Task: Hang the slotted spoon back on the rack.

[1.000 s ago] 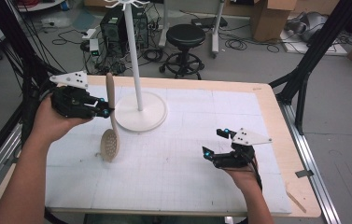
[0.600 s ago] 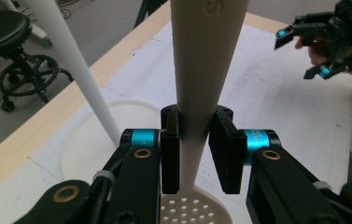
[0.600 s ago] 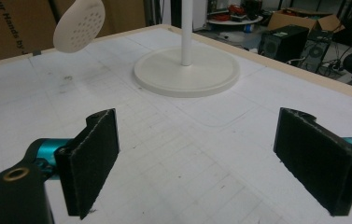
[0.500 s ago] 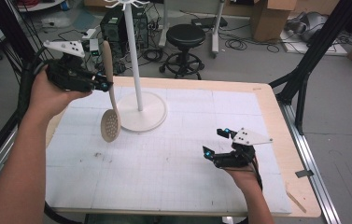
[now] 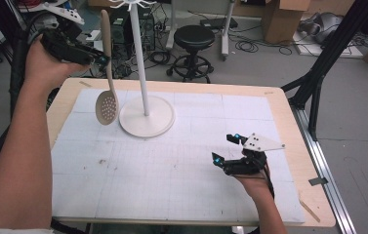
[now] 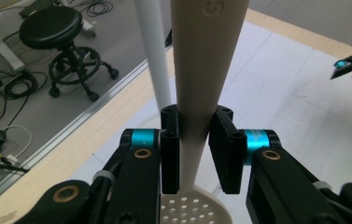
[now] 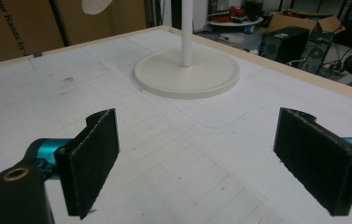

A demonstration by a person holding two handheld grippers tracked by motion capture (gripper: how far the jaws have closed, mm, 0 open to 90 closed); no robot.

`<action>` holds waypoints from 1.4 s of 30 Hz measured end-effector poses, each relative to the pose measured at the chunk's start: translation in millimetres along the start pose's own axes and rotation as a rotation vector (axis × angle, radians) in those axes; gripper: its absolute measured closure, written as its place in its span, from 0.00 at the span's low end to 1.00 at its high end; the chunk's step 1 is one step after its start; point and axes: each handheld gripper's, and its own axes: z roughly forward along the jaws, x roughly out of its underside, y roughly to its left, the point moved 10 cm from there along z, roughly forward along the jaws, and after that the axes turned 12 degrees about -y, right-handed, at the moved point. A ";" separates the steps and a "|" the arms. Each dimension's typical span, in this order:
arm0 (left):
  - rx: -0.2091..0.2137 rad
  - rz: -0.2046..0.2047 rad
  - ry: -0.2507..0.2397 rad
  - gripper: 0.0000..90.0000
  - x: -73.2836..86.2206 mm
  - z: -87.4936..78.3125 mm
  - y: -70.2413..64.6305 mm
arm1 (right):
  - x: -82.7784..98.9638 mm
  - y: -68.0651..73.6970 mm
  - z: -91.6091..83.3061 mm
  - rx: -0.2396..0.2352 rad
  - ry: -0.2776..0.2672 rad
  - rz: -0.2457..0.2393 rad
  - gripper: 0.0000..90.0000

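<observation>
While held aloft: a slotted spoon (image 5: 107,92) hangs bowl-down beside a white stand (image 5: 145,114).
Left gripper (image 6: 194,156): clamped on the spoon's handle.
Right gripper (image 7: 215,163): spread wide, empty, low over the table (image 5: 279,105).
Risk: the smooth handle may slip or swing into the pole.
Writing: an embossed "S" on the handle; "Hands by" on a cardboard box (image 7: 19,25).

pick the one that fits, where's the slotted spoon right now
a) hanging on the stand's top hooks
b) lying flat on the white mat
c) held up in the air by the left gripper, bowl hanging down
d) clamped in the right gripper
c: the left gripper is shut on the handle of the slotted spoon, whose perforated bowl hangs clear above the mat beside the white stand, while the right gripper sits open and empty.
</observation>
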 end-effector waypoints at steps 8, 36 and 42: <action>-0.025 -0.017 0.012 0.83 -6.4 5.9 16.4 | -0.6 -1.6 -1.4 0.005 -0.007 0.001 0.15; -0.037 -0.025 0.063 0.83 -13.5 33.0 18.4 | 1.6 -2.1 -5.4 0.009 0.000 0.003 0.15; -0.070 -0.036 0.083 0.83 -13.6 36.1 24.2 | 1.2 -3.3 -6.8 0.012 -0.008 0.009 0.15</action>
